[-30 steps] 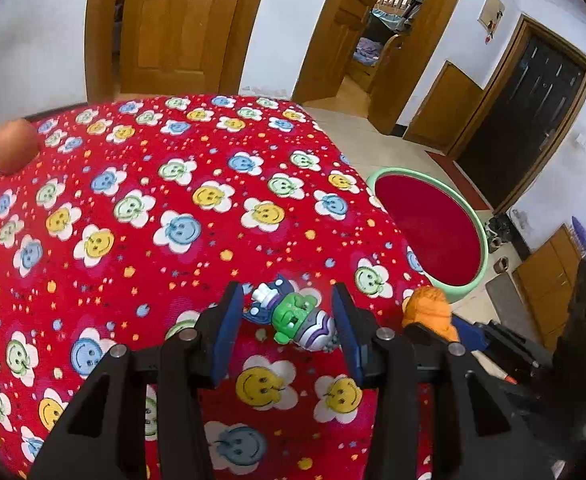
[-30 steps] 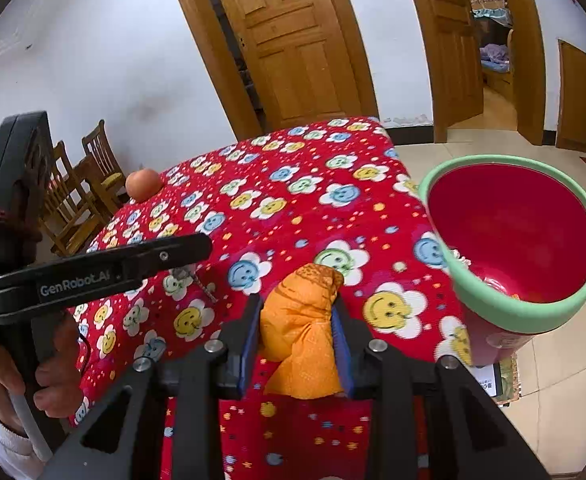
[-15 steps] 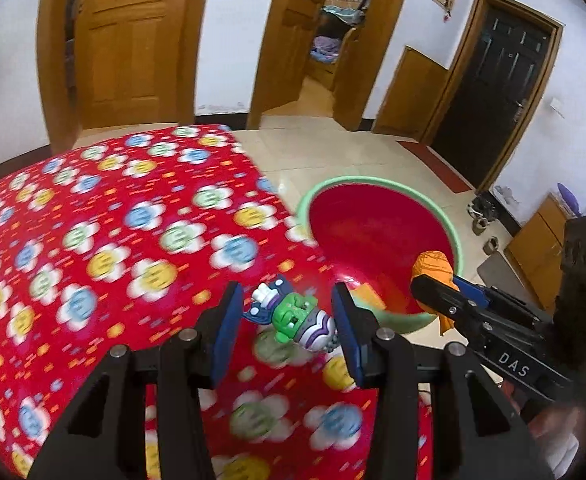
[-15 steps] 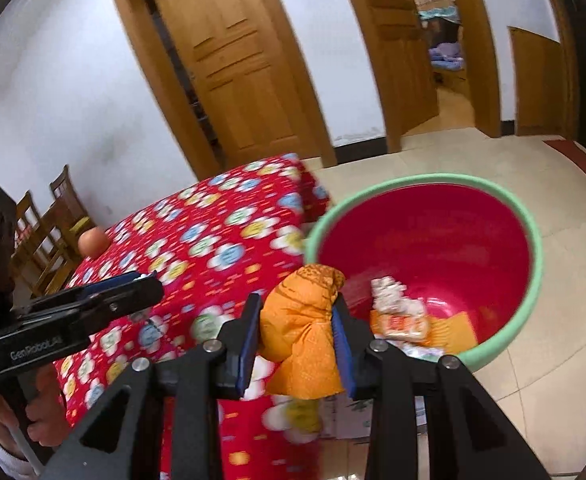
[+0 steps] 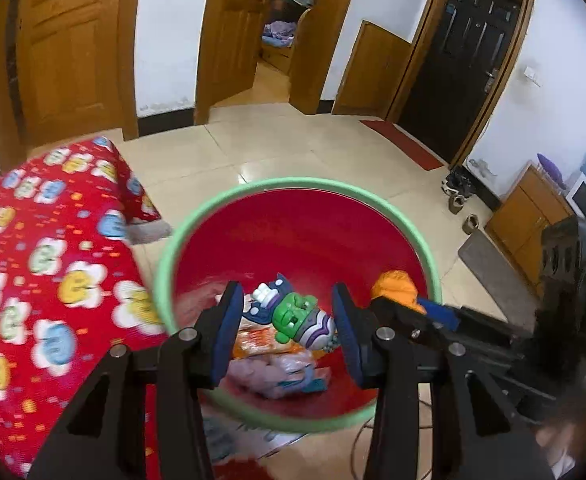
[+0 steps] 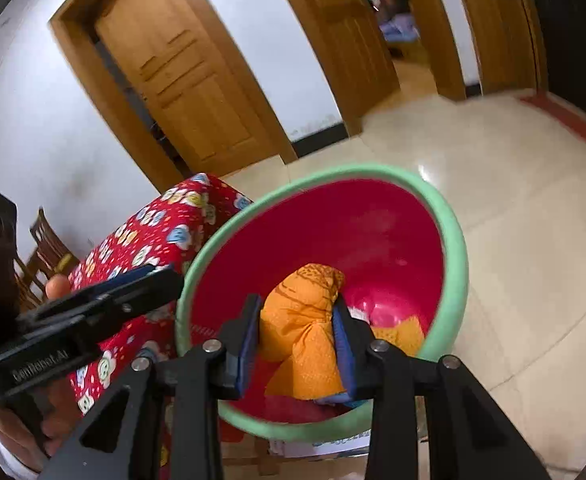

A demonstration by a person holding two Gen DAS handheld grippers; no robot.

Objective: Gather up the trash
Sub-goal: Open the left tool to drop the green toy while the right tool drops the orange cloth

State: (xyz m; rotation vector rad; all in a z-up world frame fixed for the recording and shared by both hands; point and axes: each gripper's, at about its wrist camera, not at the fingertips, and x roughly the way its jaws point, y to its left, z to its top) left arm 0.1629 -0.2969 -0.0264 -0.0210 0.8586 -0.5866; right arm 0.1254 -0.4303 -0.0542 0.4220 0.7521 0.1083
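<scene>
My left gripper [image 5: 287, 322] is shut on a small green, purple and blue toy [image 5: 293, 316] and holds it above a red bin with a green rim [image 5: 165, 260]. My right gripper [image 6: 297, 338] is shut on a crumpled orange wrapper [image 6: 303, 328] over the same bin [image 6: 459, 248]. Wrappers and bags [image 5: 269, 364] lie in the bin's bottom. The right gripper with its orange wrapper [image 5: 395, 290] shows at the right of the left wrist view; the left gripper [image 6: 93, 312] shows at the left of the right wrist view.
The table with the red smiley-flower cloth [image 5: 33, 272] stands left of the bin. Beyond it lie a tiled floor [image 5: 333, 160], wooden doors, a dark door [image 5: 461, 64] and shoes by the right wall. Wooden chairs [image 6: 49, 248] stand behind the table.
Both grippers have swung right, from over the table to over the bin, each still holding its item. The bin now fills the middle of both views.
</scene>
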